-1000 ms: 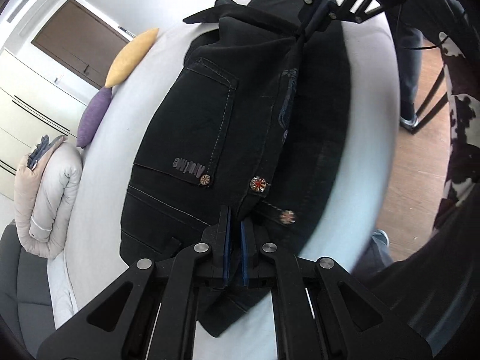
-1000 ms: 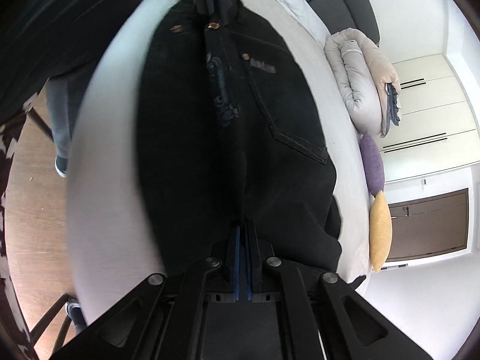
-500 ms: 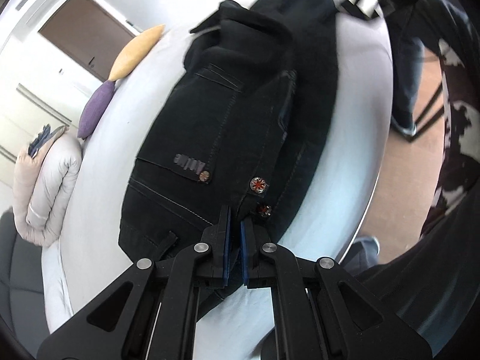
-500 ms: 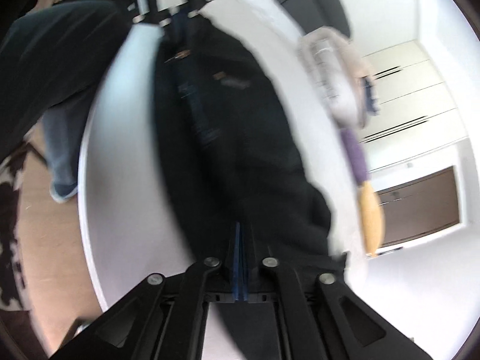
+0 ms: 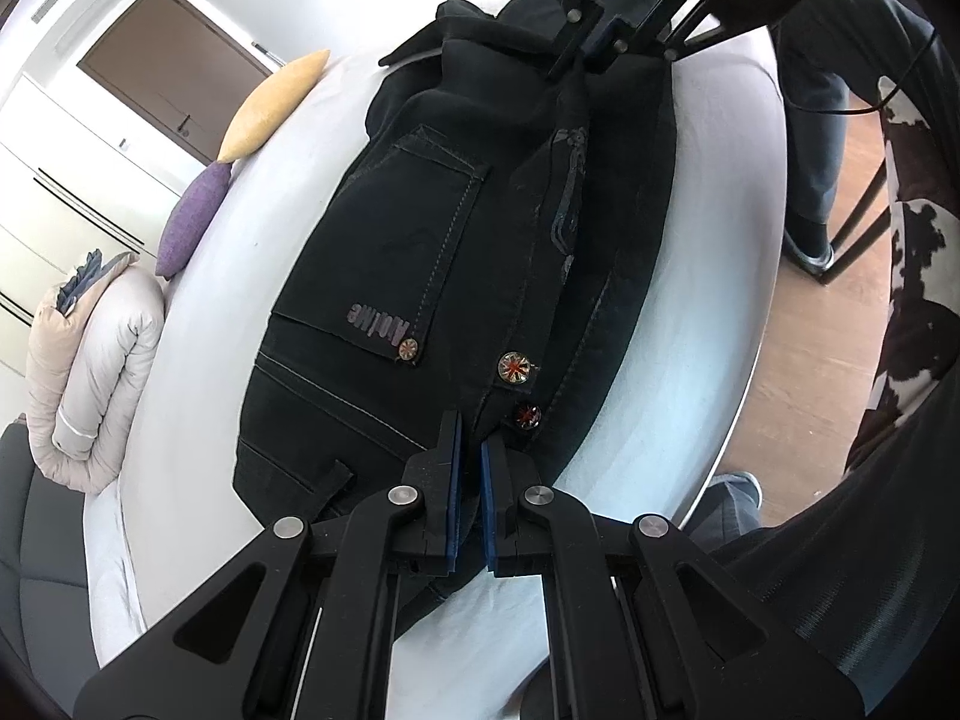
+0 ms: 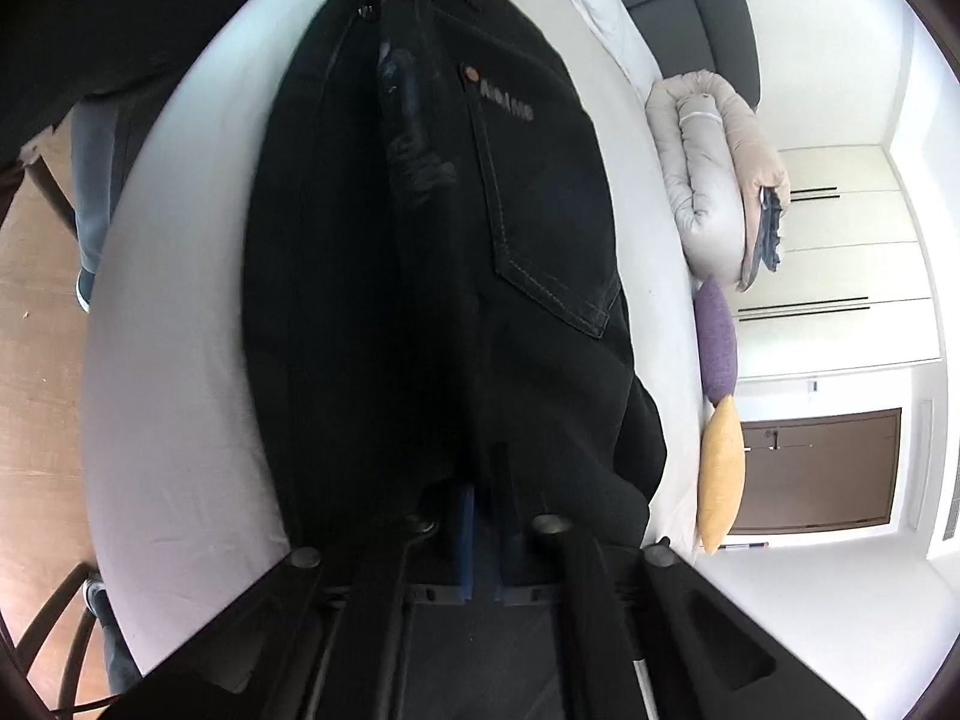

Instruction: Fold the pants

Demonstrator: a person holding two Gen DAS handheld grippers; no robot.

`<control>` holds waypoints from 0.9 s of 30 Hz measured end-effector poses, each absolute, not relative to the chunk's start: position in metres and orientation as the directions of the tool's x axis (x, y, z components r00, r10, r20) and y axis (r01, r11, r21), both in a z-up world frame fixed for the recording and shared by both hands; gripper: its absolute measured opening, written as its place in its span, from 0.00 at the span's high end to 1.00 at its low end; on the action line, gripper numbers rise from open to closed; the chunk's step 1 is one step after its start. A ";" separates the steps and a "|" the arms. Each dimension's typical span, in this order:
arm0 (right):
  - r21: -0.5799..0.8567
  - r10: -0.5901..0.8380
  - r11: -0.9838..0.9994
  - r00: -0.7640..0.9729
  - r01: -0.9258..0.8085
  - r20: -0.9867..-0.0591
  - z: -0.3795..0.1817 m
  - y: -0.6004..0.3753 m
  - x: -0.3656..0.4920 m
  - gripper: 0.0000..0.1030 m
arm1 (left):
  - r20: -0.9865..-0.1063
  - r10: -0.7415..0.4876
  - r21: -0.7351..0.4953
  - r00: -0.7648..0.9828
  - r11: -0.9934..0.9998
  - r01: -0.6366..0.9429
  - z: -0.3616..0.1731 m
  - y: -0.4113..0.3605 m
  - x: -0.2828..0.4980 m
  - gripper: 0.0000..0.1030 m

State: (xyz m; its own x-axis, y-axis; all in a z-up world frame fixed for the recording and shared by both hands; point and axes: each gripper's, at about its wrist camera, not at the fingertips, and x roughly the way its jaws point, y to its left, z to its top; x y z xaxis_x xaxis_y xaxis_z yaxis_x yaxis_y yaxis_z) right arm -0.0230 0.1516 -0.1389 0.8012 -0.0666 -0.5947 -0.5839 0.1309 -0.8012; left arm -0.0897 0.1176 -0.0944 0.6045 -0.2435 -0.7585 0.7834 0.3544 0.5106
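lying flat: black pants (image 5: 456, 252) spread on a white bed (image 5: 708, 276), folded lengthwise into one long band, back pocket facing up.
pants, waist end: nearest the left wrist view, with the waistband and belt loop just ahead of the left claw (image 5: 470, 438).
pants, far end: runs away toward the right claw (image 5: 591, 51), seen at the top of the left wrist view.
left claw: narrow, blue pads nearly together and pinching the waistband cloth near the centre seam.
right claw: also narrow; in its own view (image 6: 480, 492) the pads sit close with dark cloth bunched over and around them, so it reads as clamped on the pants, though that view is blurred.
pocket: a stitched back pocket (image 5: 420, 240) with a small lettered label at its corner.
studs: three round metal studs, one at the pocket corner (image 5: 407, 350), one beside the seam (image 5: 514, 367), one red one (image 5: 527, 414) just ahead of the left claw.
pillows: a yellow pillow (image 5: 273, 105) and a purple pillow (image 5: 192, 222) lie end to end along the far edge of the bed.
duvet: a rolled pale duvet (image 5: 90, 372) sits beyond the purple pillow.
floor: wooden floor (image 5: 840, 324) beside the bed.
person: legs in grey trousers (image 5: 810, 138) stand at the bedside.
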 end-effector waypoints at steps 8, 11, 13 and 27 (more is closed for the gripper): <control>-0.794 -0.076 0.155 0.794 -0.588 -0.603 -0.150 0.152 -0.055 0.97 | -0.773 -0.242 0.504 0.587 0.328 0.799 -0.099 0.120 -0.089 0.96; -0.795 -0.089 0.187 0.796 -0.577 -0.599 -0.148 0.156 -0.055 0.97 | -0.768 -0.228 0.521 0.598 0.320 0.791 -0.101 0.121 -0.088 0.95; -0.803 -0.093 0.179 0.803 -0.568 -0.588 -0.150 0.159 -0.063 0.97 | -0.765 -0.216 0.524 0.606 0.337 0.782 -0.103 0.122 -0.085 0.95; -0.789 -0.119 0.221 0.787 -0.574 -0.606 -0.158 0.163 -0.066 0.93 | -0.868 -0.001 0.461 0.496 0.367 0.808 -0.072 0.145 -0.078 0.76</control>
State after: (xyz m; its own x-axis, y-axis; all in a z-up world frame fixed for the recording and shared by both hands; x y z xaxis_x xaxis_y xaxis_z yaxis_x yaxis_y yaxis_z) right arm -0.0659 0.1632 -0.1582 0.7868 -0.1186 -0.6058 -0.5739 0.2207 -0.7886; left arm -0.0782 0.1450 -0.0720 0.4964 -0.0011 -0.8681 0.8076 0.3675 0.4613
